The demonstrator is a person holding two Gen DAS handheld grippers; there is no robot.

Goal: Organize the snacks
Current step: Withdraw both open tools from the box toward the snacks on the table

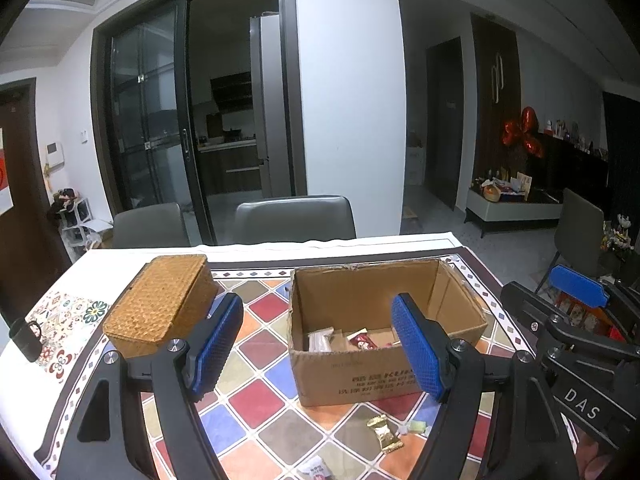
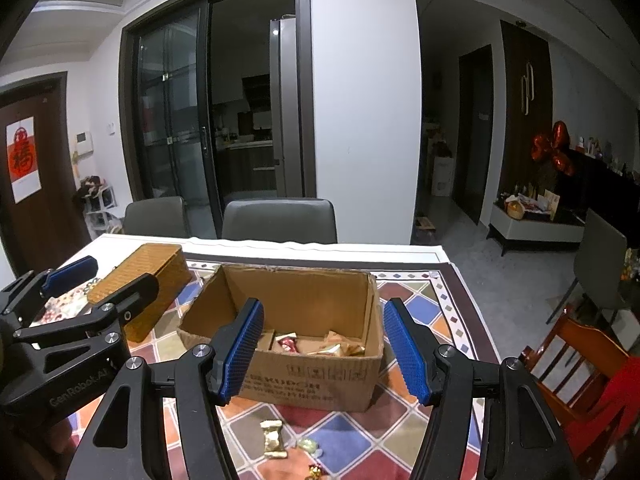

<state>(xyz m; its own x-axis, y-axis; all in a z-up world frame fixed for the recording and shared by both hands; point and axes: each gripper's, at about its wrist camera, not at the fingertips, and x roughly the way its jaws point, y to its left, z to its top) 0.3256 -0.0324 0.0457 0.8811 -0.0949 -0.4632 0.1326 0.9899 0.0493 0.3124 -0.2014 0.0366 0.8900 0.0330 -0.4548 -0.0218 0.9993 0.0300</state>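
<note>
Open cardboard box upright, wrapped snacks inside (gold candy loose in front).

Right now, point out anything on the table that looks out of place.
A gold-wrapped candy and a pale green wrapped candy lie loose on the patterned tablecloth, in front of the open cardboard box that already holds other snacks.

Both pictures are dim and a bit bluish. The white wall is the brightest part, and the kitchen doorway beside it is dark. The fisheye lens bends straight lines near the edges, and the corners are black. The middle looks sharp. A small glare spot shines on the fridge.
</note>
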